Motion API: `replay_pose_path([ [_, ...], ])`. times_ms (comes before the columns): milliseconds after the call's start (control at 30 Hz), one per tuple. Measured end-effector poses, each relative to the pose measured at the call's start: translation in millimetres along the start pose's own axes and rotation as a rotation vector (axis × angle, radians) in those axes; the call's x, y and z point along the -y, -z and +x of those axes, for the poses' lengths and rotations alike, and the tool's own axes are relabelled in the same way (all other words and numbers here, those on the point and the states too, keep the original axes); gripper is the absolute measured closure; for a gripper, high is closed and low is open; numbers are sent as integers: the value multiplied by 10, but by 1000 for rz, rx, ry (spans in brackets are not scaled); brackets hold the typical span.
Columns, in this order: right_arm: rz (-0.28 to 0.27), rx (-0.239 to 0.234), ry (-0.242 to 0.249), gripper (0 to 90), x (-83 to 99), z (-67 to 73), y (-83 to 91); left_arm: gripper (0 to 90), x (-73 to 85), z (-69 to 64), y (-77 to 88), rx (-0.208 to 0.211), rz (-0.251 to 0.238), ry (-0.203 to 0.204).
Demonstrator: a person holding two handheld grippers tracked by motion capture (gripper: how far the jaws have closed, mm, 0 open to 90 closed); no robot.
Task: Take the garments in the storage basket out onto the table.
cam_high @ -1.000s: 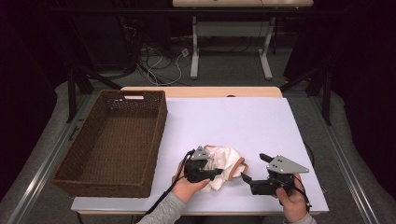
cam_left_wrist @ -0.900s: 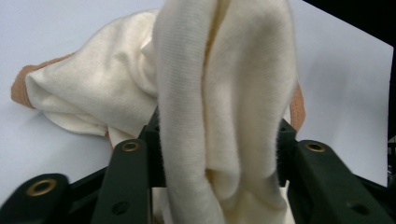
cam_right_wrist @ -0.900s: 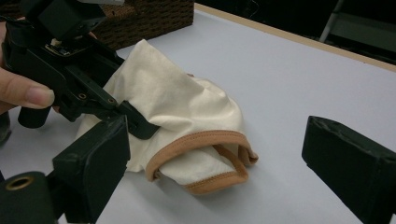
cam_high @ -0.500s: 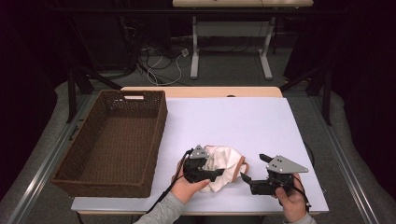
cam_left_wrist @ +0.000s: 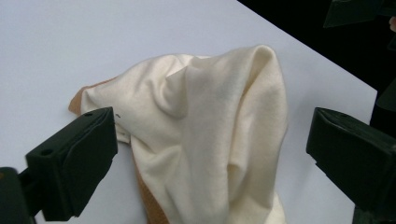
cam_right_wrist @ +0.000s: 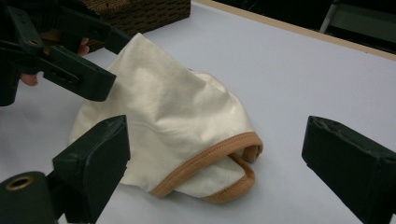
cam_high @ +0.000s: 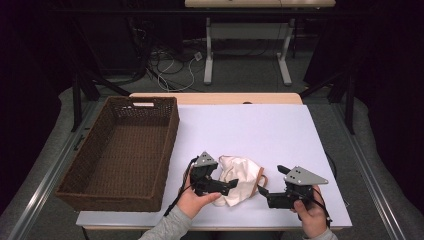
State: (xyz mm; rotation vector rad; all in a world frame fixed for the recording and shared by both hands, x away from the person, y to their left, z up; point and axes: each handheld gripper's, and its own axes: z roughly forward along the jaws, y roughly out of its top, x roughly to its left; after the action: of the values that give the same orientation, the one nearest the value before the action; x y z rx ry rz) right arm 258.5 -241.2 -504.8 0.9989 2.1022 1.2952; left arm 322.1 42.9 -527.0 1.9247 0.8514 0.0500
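Note:
A cream cloth (cam_high: 241,182) with a tan hem lies crumpled near the front of the white table (cam_high: 250,130). My left gripper (cam_high: 227,178) points at it from the left. Its jaws have just been opening and now stand wide apart. In the left gripper view (cam_left_wrist: 210,130) the cloth (cam_left_wrist: 210,140) rises in a peak between them, and neither pad presses on it. My right gripper (cam_high: 272,181) sits just right of the cloth, open with nothing in it. In the right gripper view (cam_right_wrist: 215,135) the hemmed edge of the cloth (cam_right_wrist: 177,121) lies ahead, with the left gripper (cam_right_wrist: 88,65) beyond it.
An empty brown wicker basket (cam_high: 120,150) stands along the table's left side. The table's front edge runs just behind both hands. Desk legs and cables (cam_high: 175,65) are on the floor beyond the far edge.
The left gripper's jaws have spread apart and let go of the cloth, which has settled on the table. The right gripper has stayed where it was.

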Motion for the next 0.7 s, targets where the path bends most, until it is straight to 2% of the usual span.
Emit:
replay_pose_path([
  [233,9,-4,-12,72,-2,12,-31,4,-40,80,207,-18,-50,20],
  [567,10,-18,-10,73,7,39,-70,5,-134,193,415,-65,-69,37],
  [700,13,-23,-10,72,14,58,-85,52,-135,226,453,-90,-106,38],
])
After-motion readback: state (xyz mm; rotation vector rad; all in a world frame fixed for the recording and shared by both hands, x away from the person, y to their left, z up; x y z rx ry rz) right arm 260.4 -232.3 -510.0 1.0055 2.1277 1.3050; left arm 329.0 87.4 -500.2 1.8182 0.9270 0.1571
